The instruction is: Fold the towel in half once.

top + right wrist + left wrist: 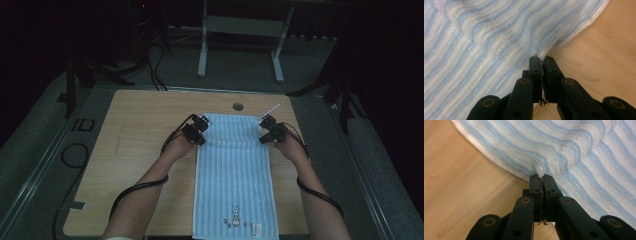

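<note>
- The left gripper (198,131) sits at the left edge of the towel (234,175), toward its far end; its fingers (536,185) are pressed tight together on a pinch of the towel's rim, which bunches into ripples just beyond them; a hold that near the far corner looks meant for lifting that end, probably to fold it toward the near side.
- The towel, pale blue with white stripes, lies lengthwise down the middle of the table (140,130), its near end at the table's near edge; a small rabbit picture (235,214) and a label (257,229) sit by that near end, so the far end is the free one to raise.
- The right gripper (267,132) mirrors the left at the towel's right edge; its fingers (551,66) are likewise clamped shut on the rim; matching holds would keep the cloth level and taut.
- The table is light wood with a round hole (238,106) near its far edge; a cable trails from each gripper.
- The room is dim; a white stand (241,45) rises on grey floor beyond the table.
</note>
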The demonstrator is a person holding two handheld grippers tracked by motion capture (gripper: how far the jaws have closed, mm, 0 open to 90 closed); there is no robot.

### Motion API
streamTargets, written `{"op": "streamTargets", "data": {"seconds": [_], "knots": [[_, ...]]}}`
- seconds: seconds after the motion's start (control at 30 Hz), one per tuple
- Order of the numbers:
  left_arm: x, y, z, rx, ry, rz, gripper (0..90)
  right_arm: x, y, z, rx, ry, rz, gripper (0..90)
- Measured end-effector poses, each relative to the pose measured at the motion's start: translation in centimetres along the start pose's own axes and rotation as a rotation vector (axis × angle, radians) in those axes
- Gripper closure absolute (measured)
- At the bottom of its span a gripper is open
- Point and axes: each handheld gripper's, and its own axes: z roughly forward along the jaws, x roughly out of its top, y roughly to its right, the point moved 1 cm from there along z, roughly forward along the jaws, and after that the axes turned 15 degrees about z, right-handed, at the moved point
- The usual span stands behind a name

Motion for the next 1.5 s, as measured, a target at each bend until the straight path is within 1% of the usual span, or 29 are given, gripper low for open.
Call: {"op": "streamTargets", "data": {"seconds": [0.13, 0.17, 0.23, 0.27, 0.33, 0.37, 0.43, 0.47, 0.5, 0.53, 0.6, 0.63, 0.7, 0.73, 0.8, 0.83, 0.9, 0.93, 0.97, 1.03, 1.07, 1.1, 1.2, 1.27, 1.3, 1.33, 1.4, 1.47, 1.5], "knots": [[0.5, -0.1, -2.4, 0.019, 0.047, 0.004, 87.2, 0.1, 0.3, -2.2, 0.012, 0.044, -0.002, 85.8], [0.5, -0.1, -3.0, 0.009, 0.054, 0.004, 87.1, 0.0, 0.3, -2.8, 0.018, 0.059, -0.004, 85.8], [0.3, 0.3, -4.2, 0.017, 0.082, 0.01, 87.1, -0.4, 0.1, -4.2, 0.029, 0.093, -0.014, 85.8], [0.2, 0.7, -4.7, 0.014, 0.076, 0.028, 87.1, -0.7, 0.0, -4.9, 0.032, 0.109, -0.017, 85.8], [-0.2, 1.7, -5.8, 0.032, 0.091, 0.064, 87.1, -1.6, -0.5, -6.3, 0.042, 0.147, -0.035, 85.9], [-0.5, 2.3, -6.2, 0.025, 0.087, 0.081, 87.1, -2.2, -0.9, -6.8, 0.037, 0.158, -0.05, 85.8], [-1.4, 3.7, -6.9, 0.038, 0.098, 0.106, 87.0, -3.6, -1.8, -7.7, 0.04, 0.178, -0.074, 85.8], [-1.9, 4.5, -7.1, 0.02, 0.1, 0.116, 87.0, -4.5, -2.4, -8.0, 0.033, 0.183, -0.091, 85.8], [-2.4, 5.3, -7.3, 0.016, 0.093, 0.139, 87.0, -5.4, -2.9, -8.2, 0.025, 0.19, -0.101, 85.8], [-3.0, 6.1, -7.4, 0.02, 0.094, 0.151, 86.9, -6.4, -3.5, -8.3, 0.031, 0.194, -0.11, 85.8], [-4.3, 7.7, -7.6, -0.012, 0.088, 0.185, 86.8, -8.5, -4.5, -8.1, 0.041, 0.193, -0.136, 85.8], [-4.9, 8.5, -7.5, -0.017, 0.086, 0.198, 86.8, -9.6, -4.9, -8.0, 0.051, 0.195, -0.135, 85.7], [-6.0, 9.8, -7.1, -0.056, 0.074, 0.209, 86.7, -11.6, -5.5, -7.5, 0.076, 0.181, -0.149, 85.6], [-6.5, 10.3, -6.8, -0.065, 0.069, 0.213, 86.7, -12.5, -5.7, -7.2, 0.083, 0.173, -0.137, 85.5], [-7.2, 11.4, -6.0, -0.085, 0.054, 0.217, 86.7, -14.0, -6.0, -6.4, 0.1, 0.143, -0.139, 85.1], [-7.5, 11.9, -5.6, -0.093, 0.04, 0.23, 86.6, -14.6, -6.1, -6.0, 0.099, 0.134, -0.133, 84.4], [-8.1, 12.6, -4.9, -0.132, 0.023, 0.237, 86.3, -15.6, -6.1, -5.4, 0.118, 0.101, -0.117, 82.4], [-8.4, 12.9, -4.7, -0.165, 0.011, 0.237, 85.7, -16.1, -6.1, -5.1, 0.113, 0.091, -0.12, 78.9], [-8.7, 13.2, -4.5, -0.176, -0.006, 0.247, 82.8, -16.4, -6.1, -5.0, 0.103, 0.073, -0.118, 73.8], [-8.9, 13.4, -4.8, -0.143, -0.028, 0.259, 71.6, -16.9, -5.7, -5.1, 0.056, 0.076, -0.097, 69.0], [-8.9, 13.4, -5.0, -0.129, -0.03, 0.264, 62.6, -17.1, -5.4, -5.5, 0.061, 0.086, -0.081, 65.6], [-8.9, 13.4, -5.4, -0.116, -0.016, 0.267, 55.9, -17.1, -5.3, -5.9, 0.082, 0.102, -0.072, 64.1], [-8.4, 13.4, -5.9, -0.139, 0.035, 0.253, 55.0, -16.8, -5.7, -7.1, 0.087, 0.146, -0.075, 64.1], [-8.1, 13.5, -5.5, -0.152, 0.04, 0.249, 54.6, -16.4, -6.4, -7.0, 0.107, 0.145, -0.086, 63.8], [-7.9, 13.5, -5.1, -0.16, 0.036, 0.248, 51.3, -16.3, -6.7, -6.7, 0.109, 0.145, -0.094, 63.8], [-7.8, 13.6, -4.7, -0.16, 0.032, 0.246, 50.8, -16.1, -7.1, -6.3, 0.113, 0.133, -0.102, 63.7], [-7.7, 13.6, -3.7, -0.179, 0.024, 0.249, 50.8, -15.9, -7.7, -5.2, 0.117, 0.109, -0.136, 63.0], [-7.6, 13.5, -2.6, -0.195, 0.01, 0.23, 50.8, -15.5, -7.9, -4.0, 0.122, 0.072, -0.14, 61.6], [-7.6, 13.4, -2.2, -0.189, -0.008, 0.242, 51.0, -15.2, -7.9, -3.3, 0.115, 0.061, -0.144, 61.4]]}}
